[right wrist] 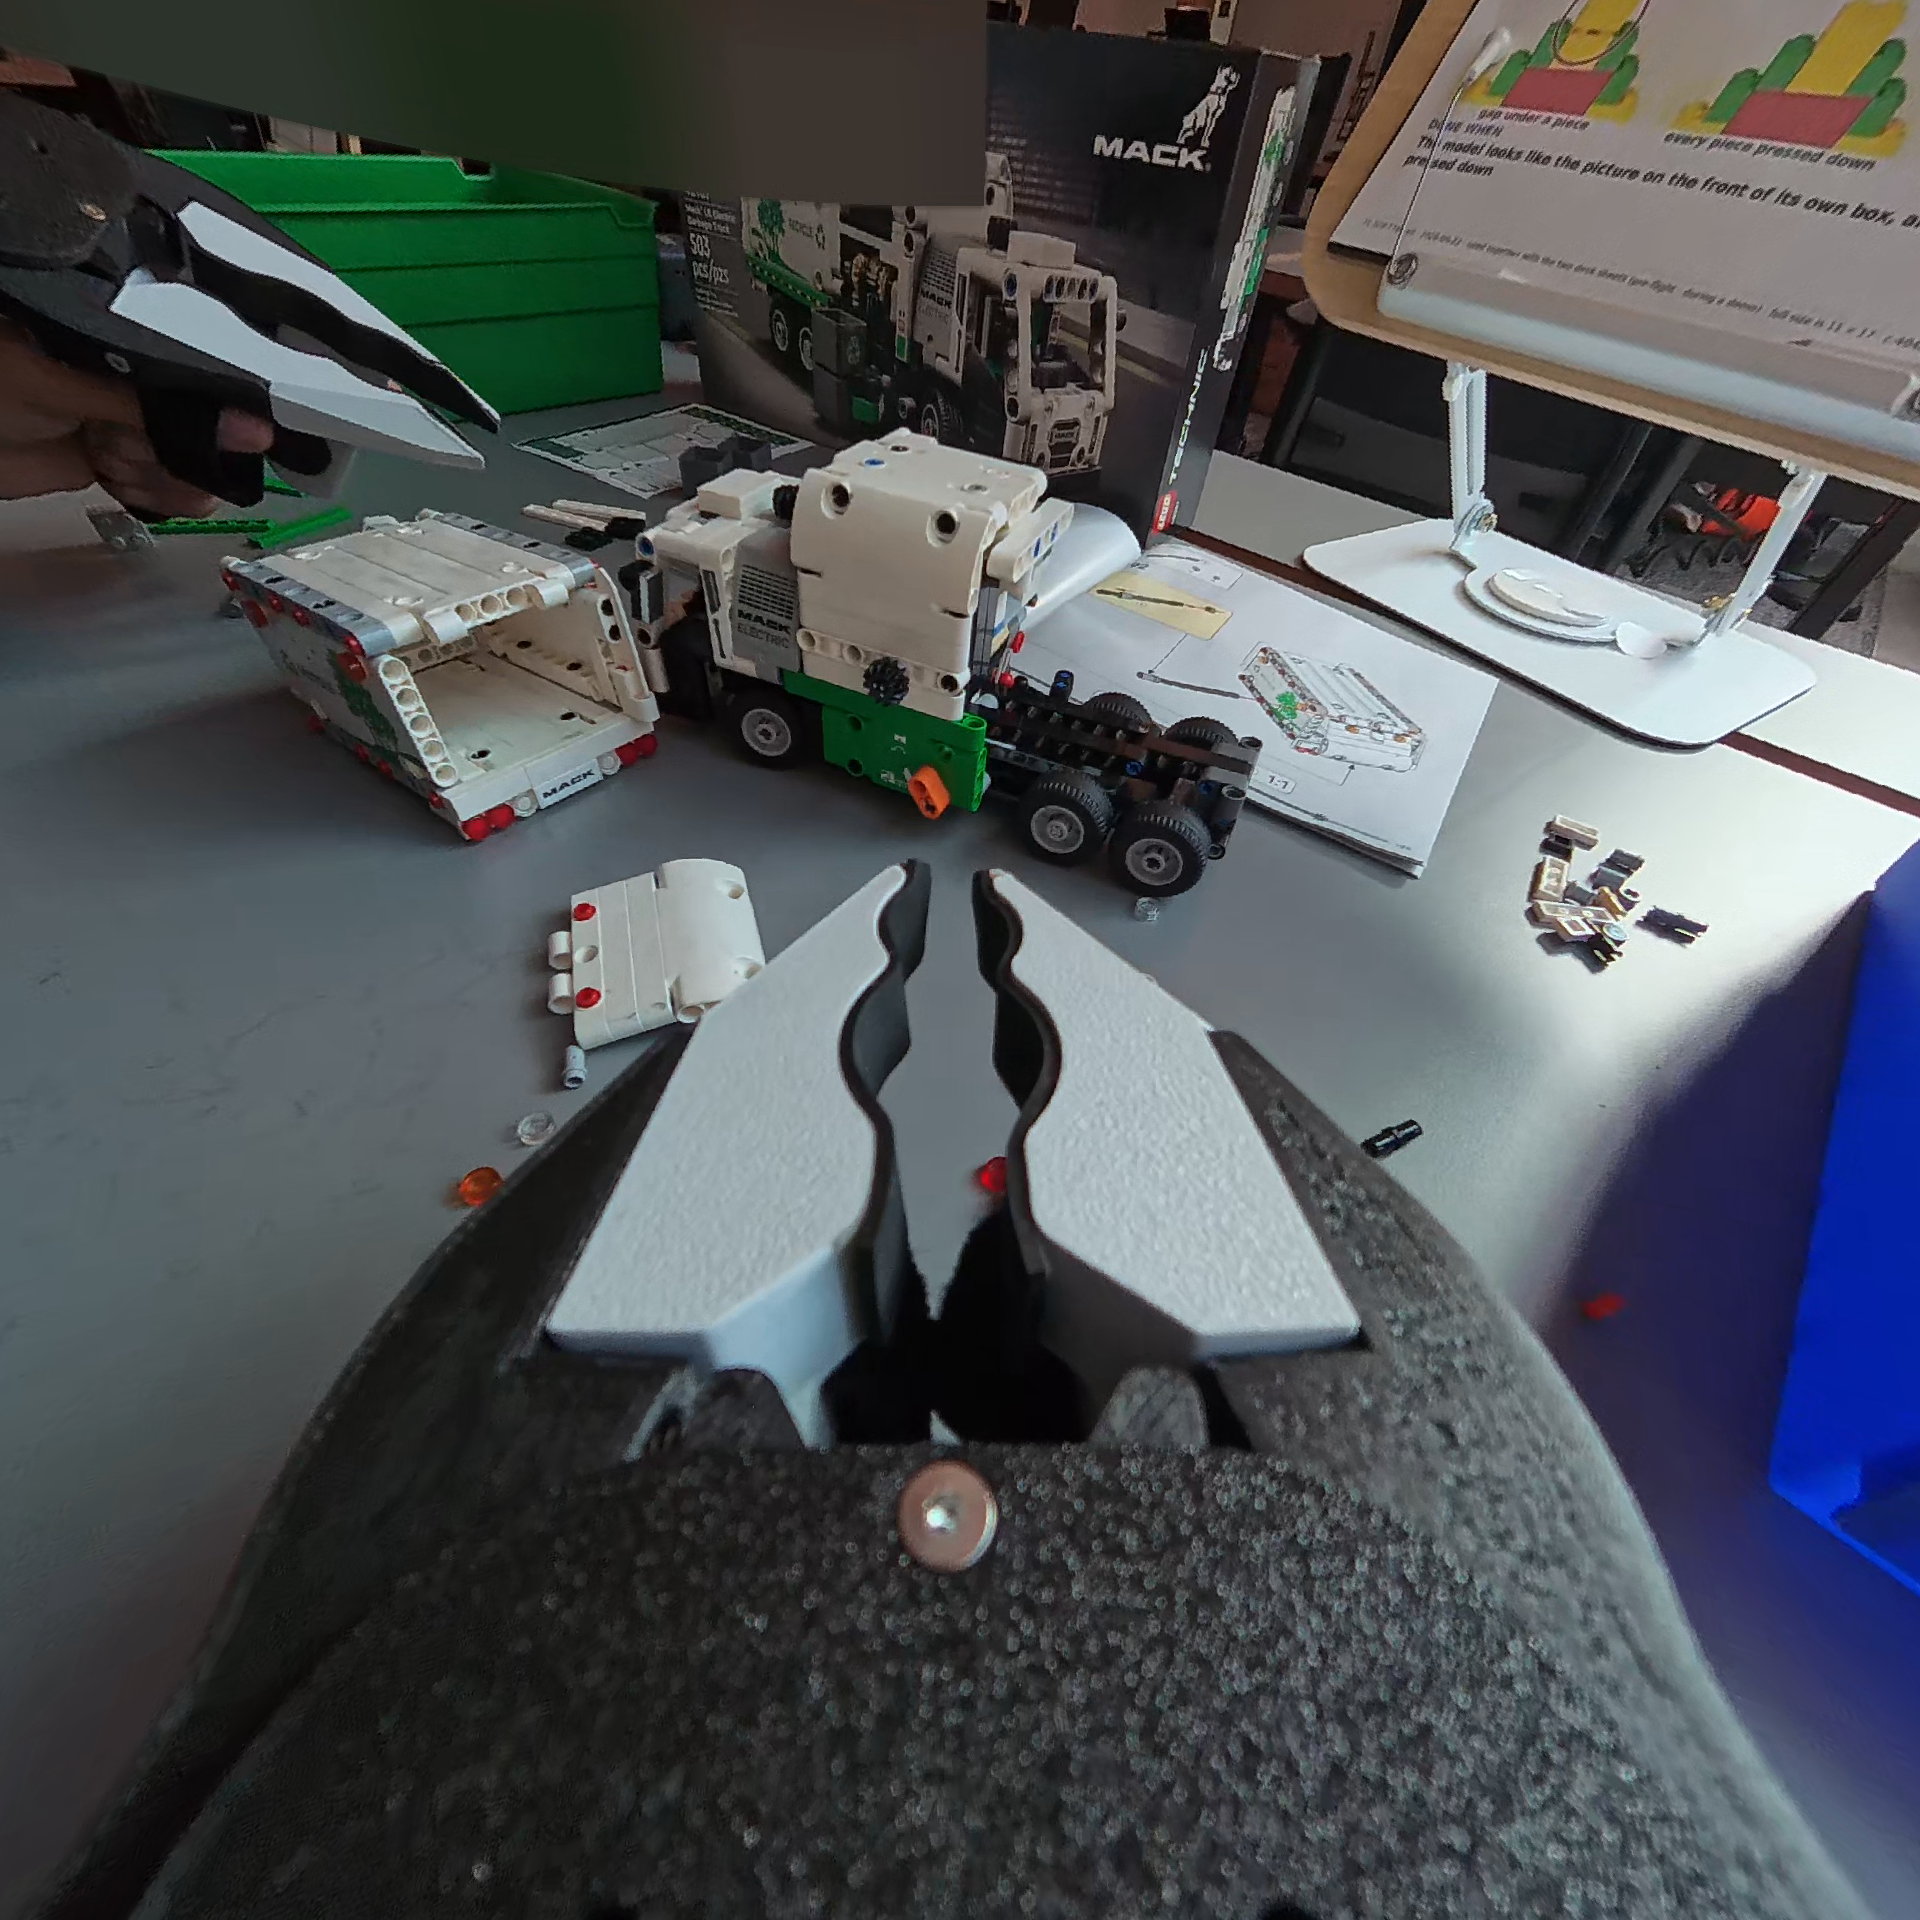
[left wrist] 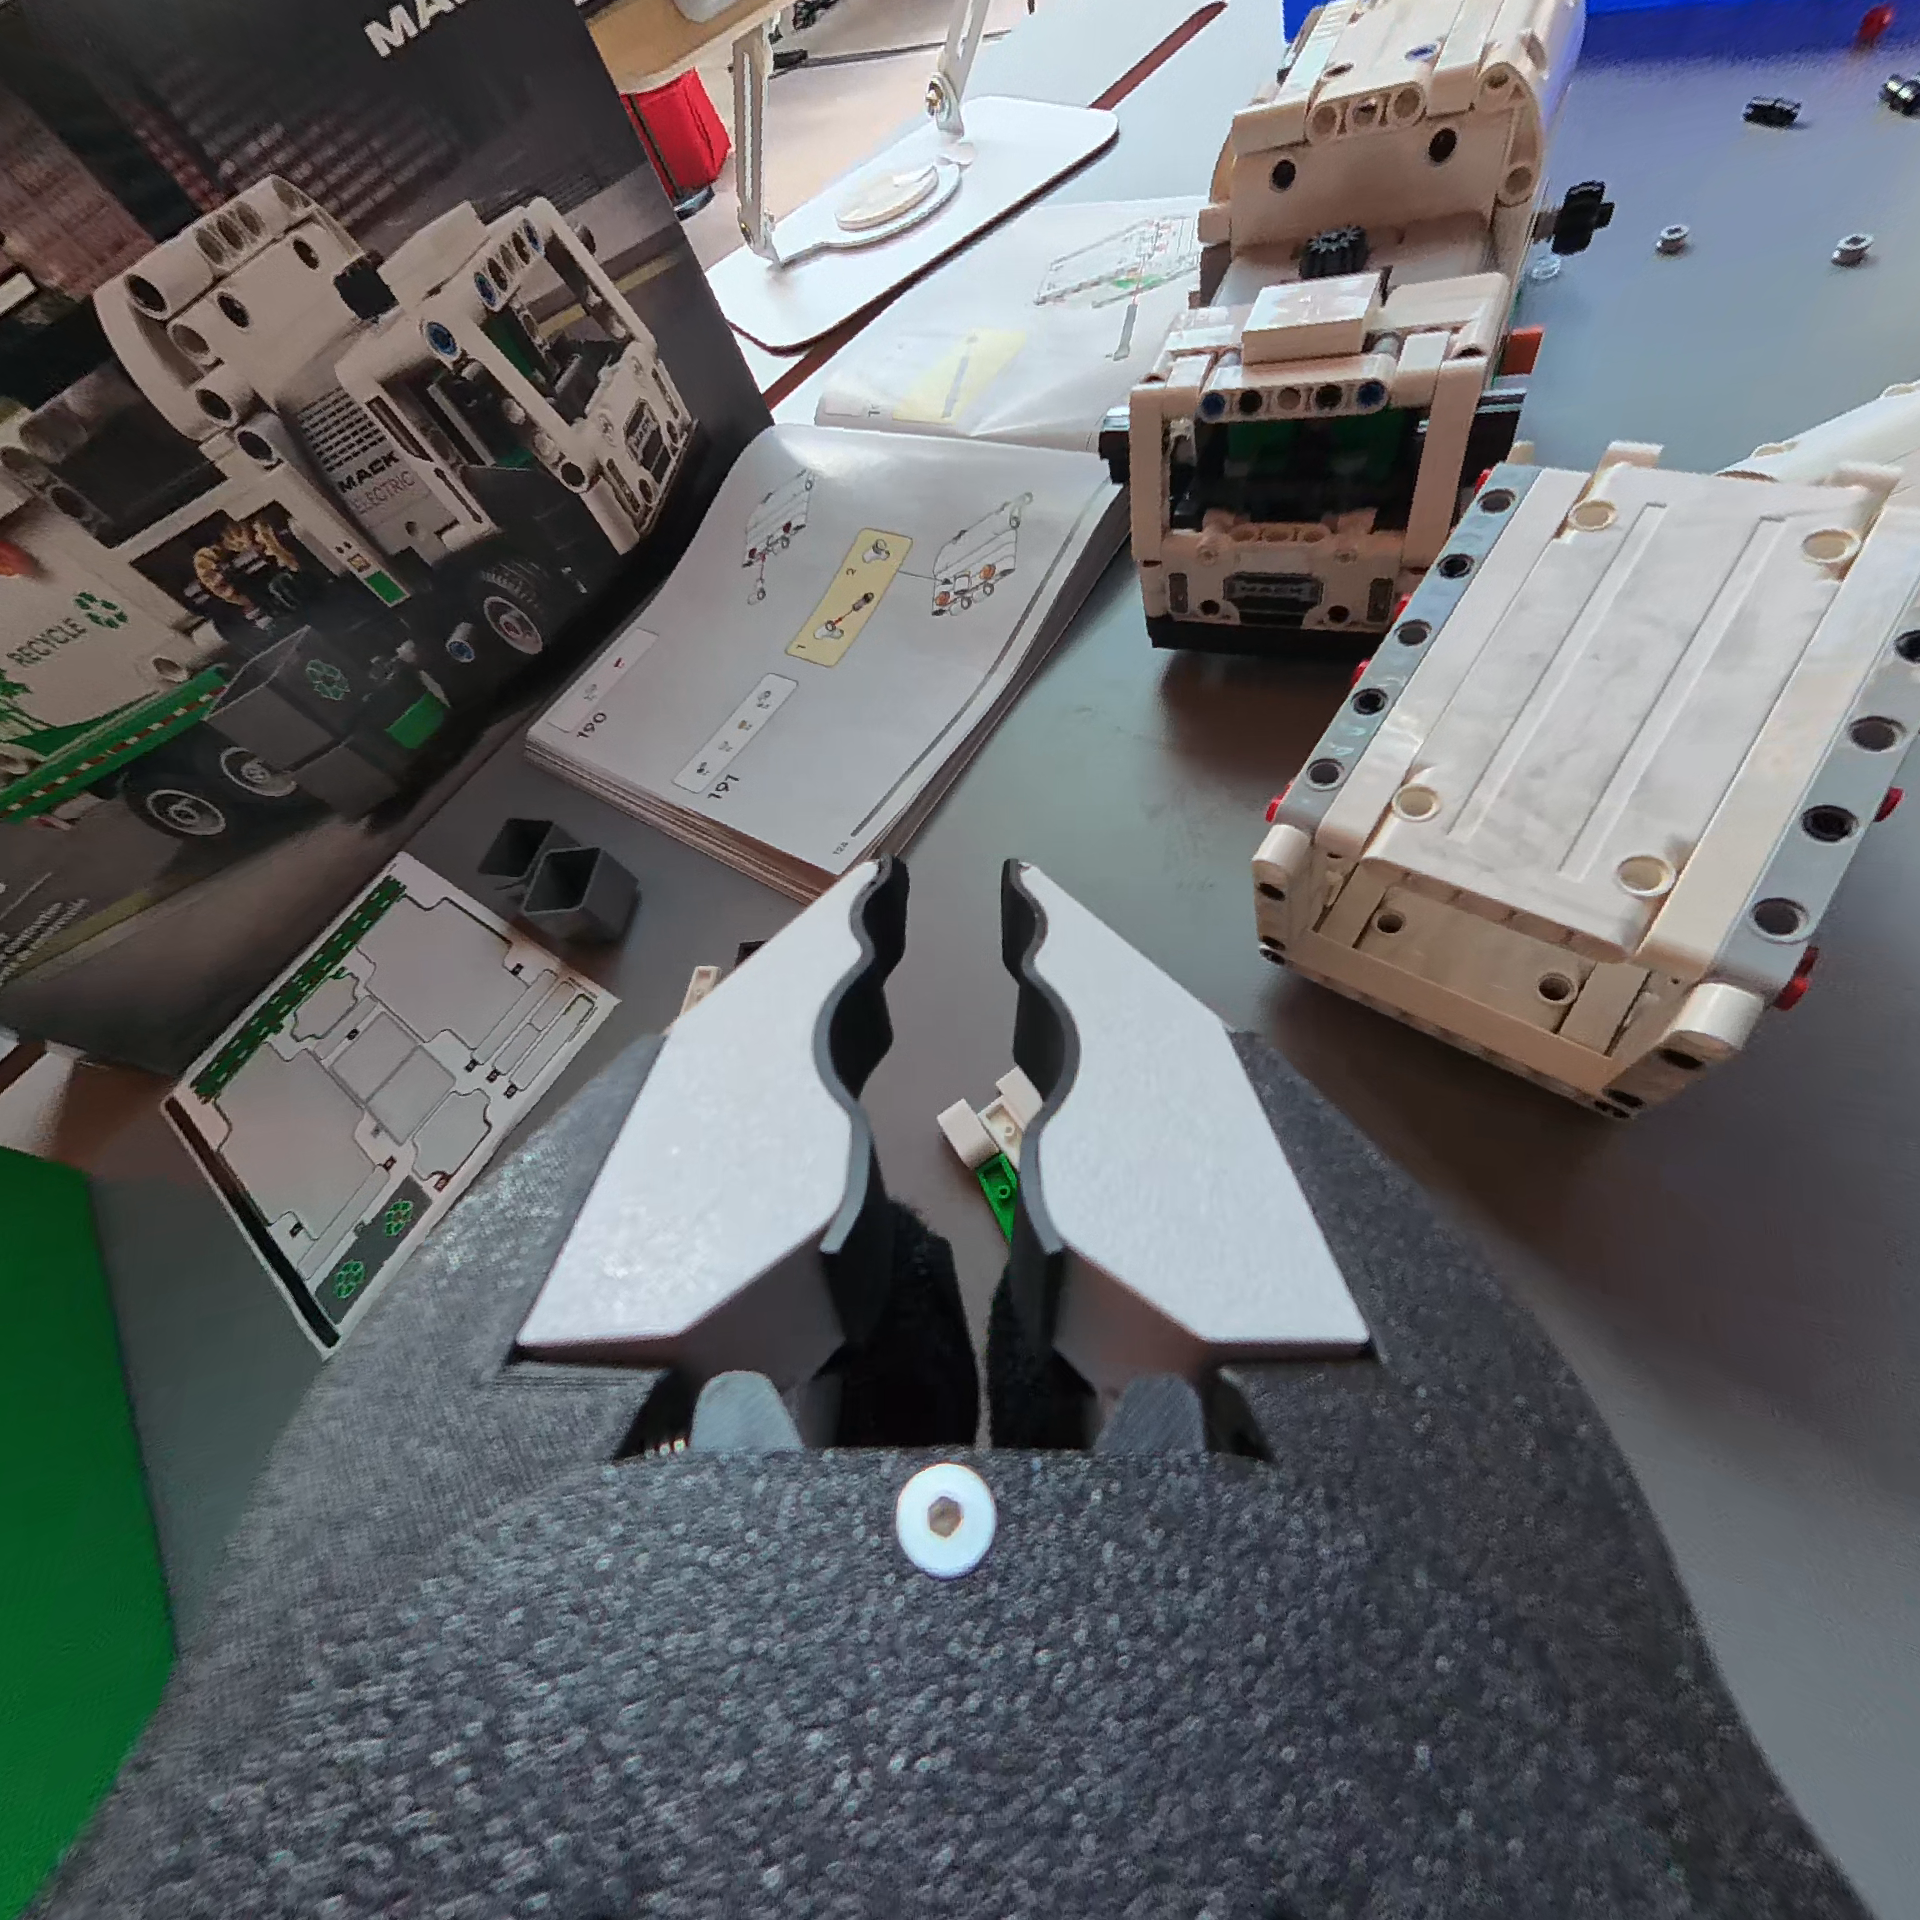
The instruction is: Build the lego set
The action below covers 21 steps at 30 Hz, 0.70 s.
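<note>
The white and green truck with its cab and black wheeled chassis (right wrist: 883,644) stands mid-table; it also shows in the left wrist view (left wrist: 1340,416). The separate white garbage body (right wrist: 436,665) lies to its left, open end towards me, and sits right of the left gripper (left wrist: 1579,748). A white tailgate panel with red studs (right wrist: 655,951) lies just left of my right gripper (right wrist: 951,883), which is nearly shut and empty. My left gripper (left wrist: 951,883) is also nearly shut and empty, hovering over small white and green pieces (left wrist: 982,1132).
The open instruction booklet (left wrist: 831,644), the set's box (left wrist: 312,468), a sticker sheet (left wrist: 374,1081) and two grey bins (left wrist: 566,878) lie at the left. A green tray (right wrist: 468,281), a blue bin (right wrist: 1860,1195), a white stand (right wrist: 1558,603) and loose small parts (right wrist: 1590,899) ring the table. Across from one pair of fingers to the other is roughly 30 cm.
</note>
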Each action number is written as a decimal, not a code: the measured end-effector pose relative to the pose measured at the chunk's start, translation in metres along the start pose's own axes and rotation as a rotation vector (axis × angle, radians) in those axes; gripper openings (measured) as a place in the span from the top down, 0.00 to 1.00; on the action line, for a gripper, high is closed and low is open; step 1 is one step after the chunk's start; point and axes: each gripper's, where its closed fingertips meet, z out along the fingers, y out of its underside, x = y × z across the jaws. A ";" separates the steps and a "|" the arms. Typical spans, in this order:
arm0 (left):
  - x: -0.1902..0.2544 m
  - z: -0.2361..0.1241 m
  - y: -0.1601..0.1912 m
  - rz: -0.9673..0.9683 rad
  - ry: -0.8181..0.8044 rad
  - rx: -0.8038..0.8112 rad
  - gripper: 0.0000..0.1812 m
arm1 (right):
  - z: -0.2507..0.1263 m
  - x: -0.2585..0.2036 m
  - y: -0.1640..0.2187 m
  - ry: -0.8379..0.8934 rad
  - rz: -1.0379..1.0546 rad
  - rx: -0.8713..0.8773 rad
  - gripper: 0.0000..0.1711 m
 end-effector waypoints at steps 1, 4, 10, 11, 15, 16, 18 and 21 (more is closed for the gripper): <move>0.000 0.000 0.000 0.002 0.000 -0.001 0.91 | 0.000 0.000 0.000 -0.003 0.000 -0.003 0.95; 0.002 0.002 0.002 0.003 0.006 -0.009 0.91 | 0.000 -0.001 0.000 -0.006 0.003 -0.003 0.96; 0.003 0.004 0.004 0.004 0.010 -0.018 0.91 | 0.000 -0.001 0.000 -0.010 0.007 0.000 0.95; 0.003 0.004 0.004 0.003 0.010 -0.018 0.91 | 0.000 -0.001 0.000 -0.009 0.005 -0.001 0.95; 0.002 0.003 0.004 0.010 0.006 -0.018 0.91 | 0.001 -0.002 0.001 -0.009 -0.002 -0.009 0.95; 0.002 0.003 0.004 0.010 0.005 -0.019 0.91 | 0.001 -0.002 0.001 -0.009 -0.004 -0.010 0.95; 0.003 0.003 0.003 0.006 0.008 -0.013 0.91 | 0.001 -0.003 0.001 -0.011 -0.008 -0.012 0.95; 0.003 0.002 0.001 -0.001 0.008 -0.006 0.91 | 0.002 -0.009 0.003 -0.050 -0.009 -0.026 0.95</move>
